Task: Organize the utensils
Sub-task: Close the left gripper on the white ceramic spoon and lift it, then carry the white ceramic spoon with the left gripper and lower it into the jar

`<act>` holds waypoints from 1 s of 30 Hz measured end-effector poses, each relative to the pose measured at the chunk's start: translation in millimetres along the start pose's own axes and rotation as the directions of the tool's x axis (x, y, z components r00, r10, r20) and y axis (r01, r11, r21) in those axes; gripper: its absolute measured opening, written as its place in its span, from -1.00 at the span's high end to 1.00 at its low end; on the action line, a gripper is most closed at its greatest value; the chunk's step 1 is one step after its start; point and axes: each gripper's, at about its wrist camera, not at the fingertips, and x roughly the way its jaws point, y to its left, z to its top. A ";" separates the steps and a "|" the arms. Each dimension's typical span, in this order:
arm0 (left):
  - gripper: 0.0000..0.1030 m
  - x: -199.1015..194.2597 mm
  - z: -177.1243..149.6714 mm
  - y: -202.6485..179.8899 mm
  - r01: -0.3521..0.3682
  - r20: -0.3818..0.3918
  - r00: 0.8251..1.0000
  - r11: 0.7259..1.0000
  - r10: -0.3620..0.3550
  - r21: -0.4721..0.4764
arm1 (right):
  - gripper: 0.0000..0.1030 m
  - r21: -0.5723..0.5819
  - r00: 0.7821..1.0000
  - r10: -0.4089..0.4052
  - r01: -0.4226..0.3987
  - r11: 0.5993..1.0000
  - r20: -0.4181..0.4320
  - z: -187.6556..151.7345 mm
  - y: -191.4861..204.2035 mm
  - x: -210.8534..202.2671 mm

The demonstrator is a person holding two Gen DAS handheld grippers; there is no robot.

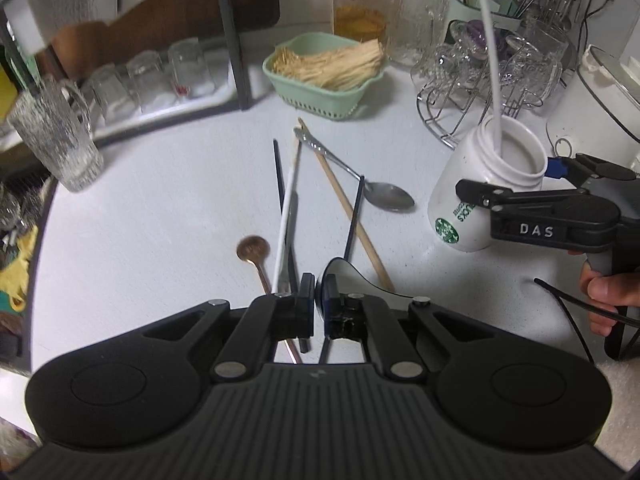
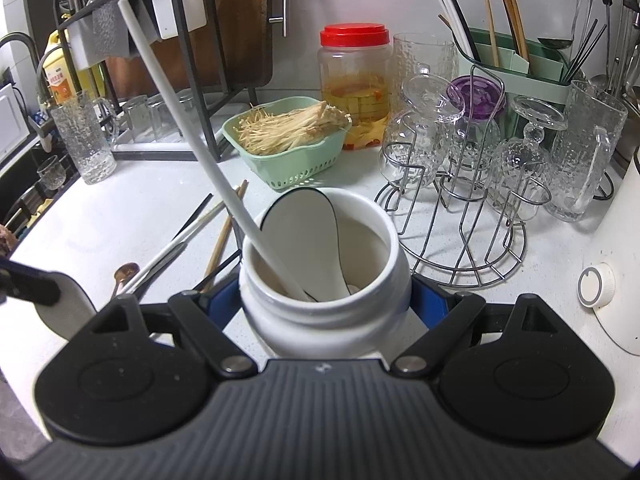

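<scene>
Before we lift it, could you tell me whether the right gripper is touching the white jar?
Touching: the right wrist view shows the right gripper pressing both sides of the white jar.

One white jar, one red-lidded jar, one green basket.

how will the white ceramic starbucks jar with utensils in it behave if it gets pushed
The white ceramic Starbucks jar probably slides rather than rolls, resting on a broad base. The long white chopstick leaning out could tip it slightly. Glazed ceramic looks slippery and breakable.

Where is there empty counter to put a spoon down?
Bare counter lies between the textured glass and the loose utensils. It's crowded around the glass rack and green basket.
</scene>
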 end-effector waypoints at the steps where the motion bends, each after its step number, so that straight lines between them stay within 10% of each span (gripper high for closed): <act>1: 0.91 -4.0 1.5 -0.8 -0.006 0.007 1.000 1.000 0.005 0.010 | -0.75 -0.001 1.000 0.000 0.000 1.000 0.001 -0.1 0.0 -0.2; 30: 0.91 -114.7 137.5 -29.9 -0.129 0.311 0.950 0.942 0.028 0.308 | -0.75 -0.046 0.999 0.050 -0.050 0.998 0.009 -1.4 8.7 0.0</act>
